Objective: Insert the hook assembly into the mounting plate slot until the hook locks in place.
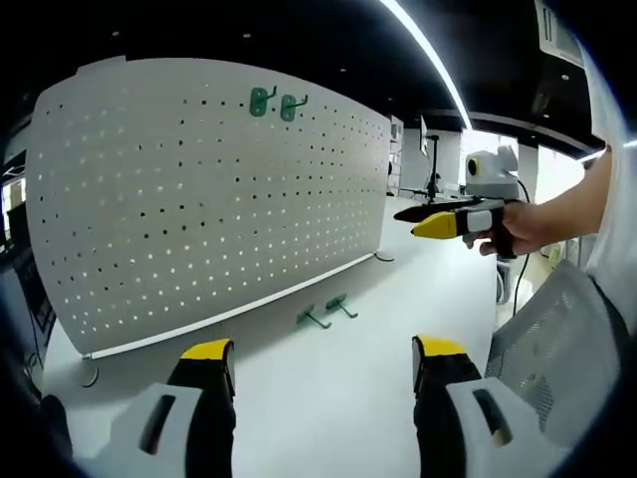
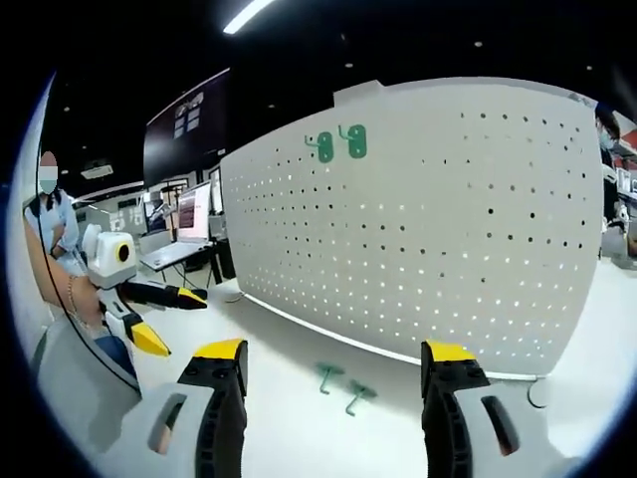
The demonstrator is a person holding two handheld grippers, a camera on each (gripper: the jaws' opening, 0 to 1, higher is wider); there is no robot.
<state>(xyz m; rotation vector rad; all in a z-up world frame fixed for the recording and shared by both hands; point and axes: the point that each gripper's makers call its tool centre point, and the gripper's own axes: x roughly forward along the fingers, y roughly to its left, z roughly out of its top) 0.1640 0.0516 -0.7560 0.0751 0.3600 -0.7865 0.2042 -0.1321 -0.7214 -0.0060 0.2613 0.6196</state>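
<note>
A white pegboard mounting plate stands upright on the white table. Two green hooks hang side by side near its top edge. Two more green hooks lie loose on the table just in front of the board's foot. My left gripper is open and empty, low over the table, short of the loose hooks. My right gripper is also open and empty, facing the board. In the left gripper view the right gripper is held up at the right by a hand.
The left gripper shows at the left of the right gripper view, beside a person's arm. Desks with monitors stand behind the board's far end. A mesh chair back is close at the right. The table stretches bare toward me.
</note>
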